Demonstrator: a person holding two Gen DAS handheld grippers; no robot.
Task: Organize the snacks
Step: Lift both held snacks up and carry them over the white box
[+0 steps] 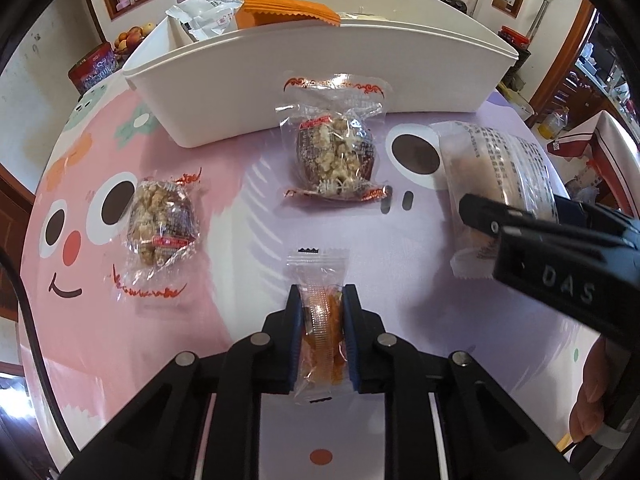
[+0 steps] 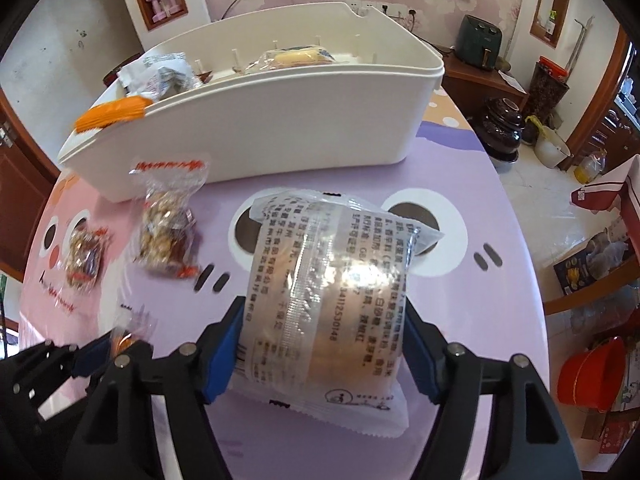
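Far-left packet: a clear nut snack [image 1: 162, 226] lies flat on the pink side of the tablecloth [image 1: 240, 200], untouched, well apart from both grippers.
Left gripper: the left gripper [image 1: 322, 300] is clamped on a small orange candy packet [image 1: 320, 320]; both blue pads press its sides, and the packet's top end pokes out ahead of them.
Middle packet: a second nut snack [image 1: 336, 152] lies just in front of the white bin [image 1: 320, 92].
Right gripper: the right gripper [image 2: 324, 320] straddles a large cake packet [image 2: 328, 300]; the pads sit at its two sides, but whether they press it cannot be told.
Step in hand: picking up, judged; both packets are low over the table, not yet at the bin.
Next move: lift and carry over the bin's near wall, then release inside; the right side likely needs a firmer squeeze first.
Left view only: the candy grip in full.
Right view only: the bin's inside, with peg dividers and a yellow cake packet [image 2: 296, 58].
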